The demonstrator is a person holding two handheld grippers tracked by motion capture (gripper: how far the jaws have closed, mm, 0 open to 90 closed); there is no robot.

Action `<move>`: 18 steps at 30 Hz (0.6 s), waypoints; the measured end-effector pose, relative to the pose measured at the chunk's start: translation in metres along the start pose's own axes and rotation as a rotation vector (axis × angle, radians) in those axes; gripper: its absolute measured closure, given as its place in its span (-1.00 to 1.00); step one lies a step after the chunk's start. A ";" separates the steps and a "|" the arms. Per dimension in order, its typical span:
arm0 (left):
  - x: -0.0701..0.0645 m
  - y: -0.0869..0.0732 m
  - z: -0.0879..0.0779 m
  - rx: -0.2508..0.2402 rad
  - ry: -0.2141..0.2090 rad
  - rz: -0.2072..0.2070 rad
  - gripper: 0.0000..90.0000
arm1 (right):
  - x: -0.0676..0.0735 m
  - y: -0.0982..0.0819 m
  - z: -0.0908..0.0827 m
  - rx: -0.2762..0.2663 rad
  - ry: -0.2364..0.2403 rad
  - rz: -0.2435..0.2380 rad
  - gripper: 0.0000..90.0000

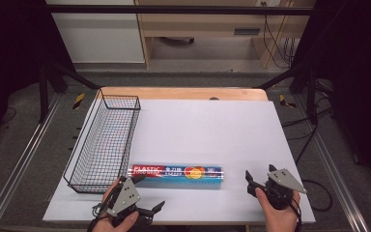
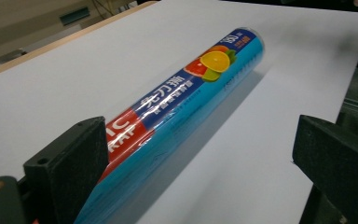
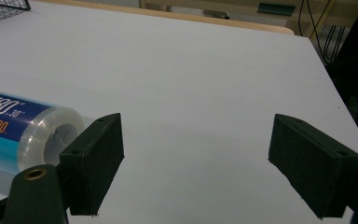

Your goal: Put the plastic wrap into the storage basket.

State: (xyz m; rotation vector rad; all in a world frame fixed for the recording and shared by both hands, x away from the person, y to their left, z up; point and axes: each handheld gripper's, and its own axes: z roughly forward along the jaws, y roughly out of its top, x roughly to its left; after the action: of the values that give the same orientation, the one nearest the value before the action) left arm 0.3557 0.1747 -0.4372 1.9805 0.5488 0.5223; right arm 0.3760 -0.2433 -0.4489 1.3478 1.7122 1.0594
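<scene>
I read this as the approach, before any grip: the roll of plastic wrap (image 1: pixel 175 172) lies on its side near the front edge of the worktop (image 1: pixel 212 125), lengthways from left to right, and neither pair of tongs has it yet. My left tongs (image 1: pixel 150 209) sit just in front of the roll's red end, jaws apart; in the left gripper view the roll (image 2: pixel 177 107) runs away from me beside the left jaw, not between the two. My right tongs (image 1: pixel 250 182) hang just off the roll's other end, jaws wide apart with nothing in them; in the right gripper view the clear capped end of the roll (image 3: pixel 32 130) sits to the left of the left jaw.

My guess is the roll is meant for the wire basket (image 1: pixel 105 140), which stands empty at the left side of the worktop, its near corner close to the red end. Next I would swing the left tongs across the roll so both jaws straddle it near the middle, then close. It is round and slick, so it may roll or slip if I pinch off-centre.

The worktop is a plain white sheet over a wooden board, bare otherwise. Beyond it I see grey floor, light wood furniture, trailing cables and dark curtains at both sides.
</scene>
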 end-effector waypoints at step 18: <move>0.038 0.078 0.042 0.218 -0.153 0.263 -0.90 | -0.018 -0.002 -0.014 -0.029 -0.029 0.029 -0.75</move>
State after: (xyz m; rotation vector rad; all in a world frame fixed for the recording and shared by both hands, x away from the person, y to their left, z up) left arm 0.4226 0.1341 -0.3811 2.2960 0.2588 0.4813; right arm 0.3666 -0.2640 -0.4447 1.3670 1.6550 1.0713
